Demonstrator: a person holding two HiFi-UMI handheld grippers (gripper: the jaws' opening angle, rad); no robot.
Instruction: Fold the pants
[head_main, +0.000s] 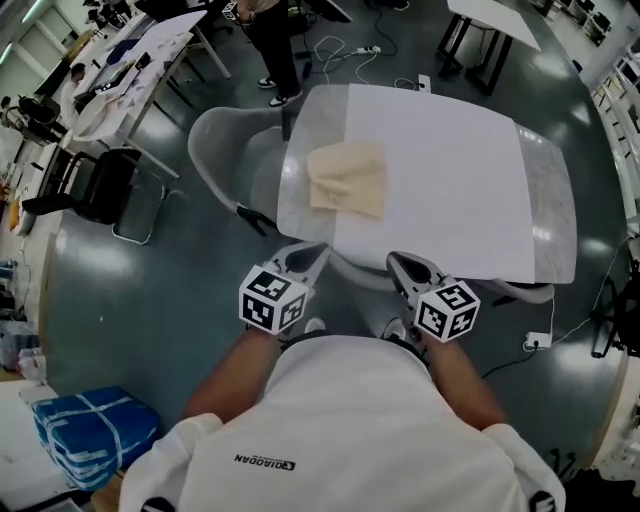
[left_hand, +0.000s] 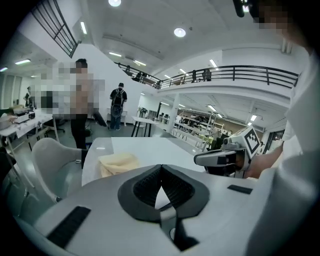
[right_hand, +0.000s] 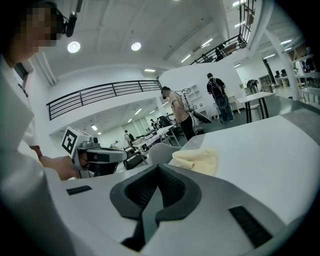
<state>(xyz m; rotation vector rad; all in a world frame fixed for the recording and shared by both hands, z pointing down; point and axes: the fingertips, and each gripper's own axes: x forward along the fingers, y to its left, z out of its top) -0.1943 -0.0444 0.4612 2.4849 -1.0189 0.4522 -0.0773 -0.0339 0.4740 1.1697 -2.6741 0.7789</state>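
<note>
The beige pants (head_main: 347, 178) lie folded into a small block near the left side of the white table (head_main: 455, 170); they also show in the left gripper view (left_hand: 118, 163) and the right gripper view (right_hand: 197, 159). Both grippers are held close to my body at the table's near edge, well short of the pants. The left gripper (head_main: 303, 262) has its jaws meeting at the tips (left_hand: 160, 166) with nothing between them. The right gripper (head_main: 404, 268) is shut and empty too (right_hand: 158, 166). Each gripper shows from the side in the other's view.
A grey chair (head_main: 222, 150) stands against the table's left edge. A person (head_main: 272, 45) stands beyond the far left corner, with cables on the floor nearby. More tables line the far side. A blue wrapped bundle (head_main: 90, 430) lies at the lower left.
</note>
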